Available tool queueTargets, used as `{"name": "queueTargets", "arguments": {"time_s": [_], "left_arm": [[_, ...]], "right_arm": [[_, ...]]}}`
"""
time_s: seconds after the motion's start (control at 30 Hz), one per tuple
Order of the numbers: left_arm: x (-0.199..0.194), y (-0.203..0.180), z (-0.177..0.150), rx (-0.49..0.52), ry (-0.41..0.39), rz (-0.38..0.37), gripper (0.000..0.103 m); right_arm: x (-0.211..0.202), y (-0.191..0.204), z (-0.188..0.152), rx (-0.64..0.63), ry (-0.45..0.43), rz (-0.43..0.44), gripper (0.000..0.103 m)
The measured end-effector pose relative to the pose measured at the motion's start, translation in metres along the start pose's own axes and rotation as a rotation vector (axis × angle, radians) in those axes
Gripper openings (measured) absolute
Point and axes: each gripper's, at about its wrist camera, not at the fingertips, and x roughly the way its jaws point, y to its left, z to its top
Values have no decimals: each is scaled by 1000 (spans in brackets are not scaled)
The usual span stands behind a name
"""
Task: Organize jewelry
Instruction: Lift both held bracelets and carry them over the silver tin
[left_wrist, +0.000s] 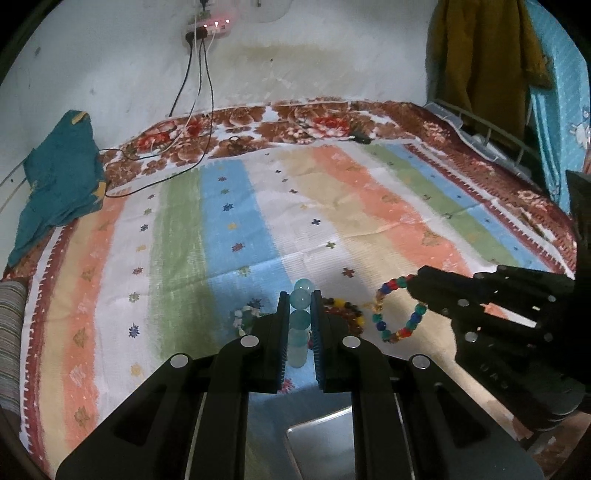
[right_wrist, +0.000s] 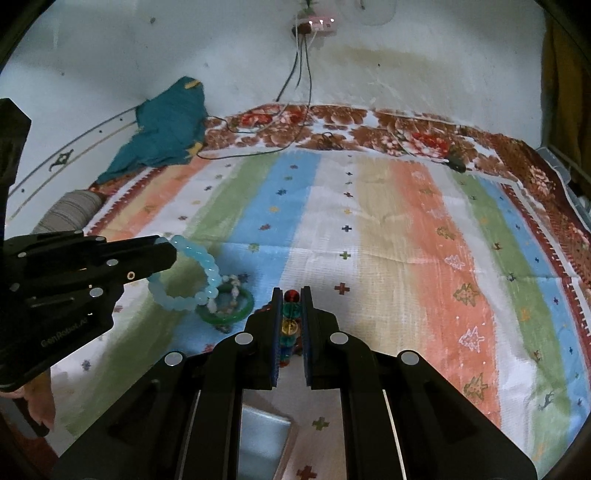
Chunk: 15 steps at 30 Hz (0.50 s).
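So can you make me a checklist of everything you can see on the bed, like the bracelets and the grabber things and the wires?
Surface: striped bedspread, flat, floral border at the far edge.
Job's things: light blue bead bracelet held by the left gripper; multicolored bead bracelet held by the right gripper; green bangle with a white bead strand on it, and a dark bead bracelet, lying on the spread.
Clutter: teal cloth at the far left corner.
Grippers: both shut on bracelets.
Cables: black and white wires run from a wall power strip onto the bed.
Surroundings: white wall; mustard garment hanging right.
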Motion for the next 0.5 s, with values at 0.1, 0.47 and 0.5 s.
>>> {"name": "queueTargets", "arguments": {"time_s": [0.1,0.47,0.5], "left_arm": [[-9,-4,-2,10,-3,-24,11],[-37,-14,-13,7,-21,-70,11],[-39,-14,-14,5,-21,-75,11]], "right_arm": [[-8,6,-2,-15,-12,2,10],[-31,12,-13,-11,-29,30,10],[-32,12,-14,-13,-28,30,10]]}}
